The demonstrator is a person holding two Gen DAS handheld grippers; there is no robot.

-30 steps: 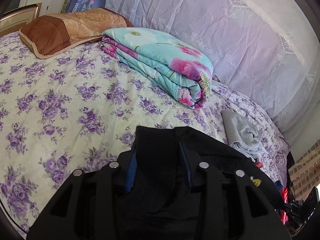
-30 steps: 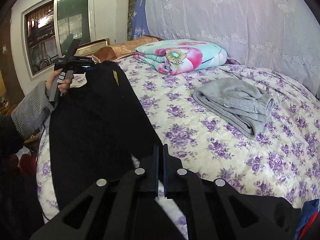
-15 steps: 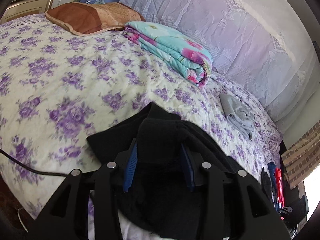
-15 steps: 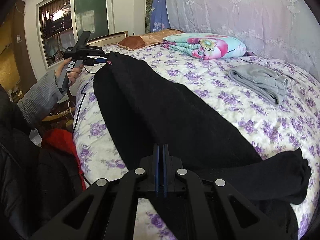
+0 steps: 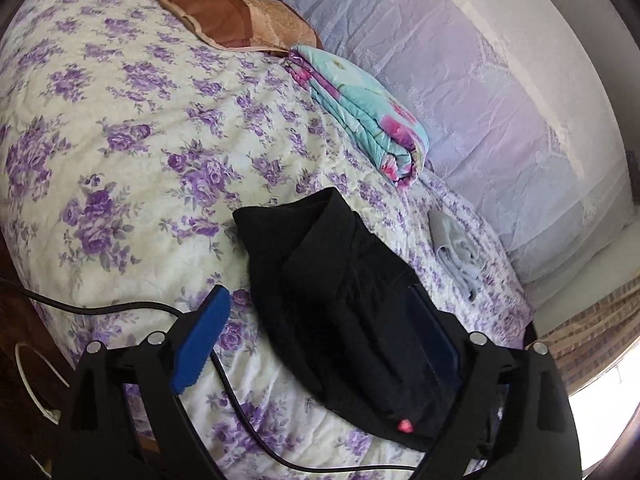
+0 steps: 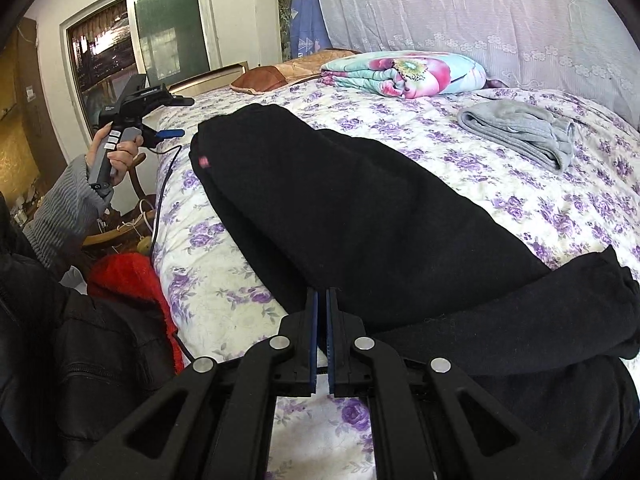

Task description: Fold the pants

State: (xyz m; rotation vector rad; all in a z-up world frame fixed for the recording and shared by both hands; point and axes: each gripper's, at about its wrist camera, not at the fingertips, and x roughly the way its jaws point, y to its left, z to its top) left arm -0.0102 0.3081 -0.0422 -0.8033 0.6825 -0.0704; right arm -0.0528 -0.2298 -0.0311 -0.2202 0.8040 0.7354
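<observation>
The black pants (image 6: 360,208) lie stretched along the near side of the flowered bed (image 6: 480,160), waist end at the left with a small red tag (image 6: 203,161). In the left wrist view the waist end (image 5: 340,288) lies on the bed between the spread blue-padded fingers. My left gripper (image 5: 320,328) is open and holds nothing; it also shows in the right wrist view (image 6: 170,134), off the bed's left edge. My right gripper (image 6: 321,300) has its jaws almost together with a thin gap, at the edge of the pants. I cannot tell if cloth is pinched.
Folded grey pants (image 6: 520,132) lie on the bed's far right. A folded turquoise floral quilt (image 6: 404,72) and a brown pillow (image 6: 272,76) sit at the head. A black cable (image 5: 120,308) runs over the bed edge. A red item (image 6: 128,276) lies beside the bed.
My left gripper has opened and let go of the waist end, which now lies on the bed. The pants went from hanging to lying flat. My right gripper has stayed nearly shut.
</observation>
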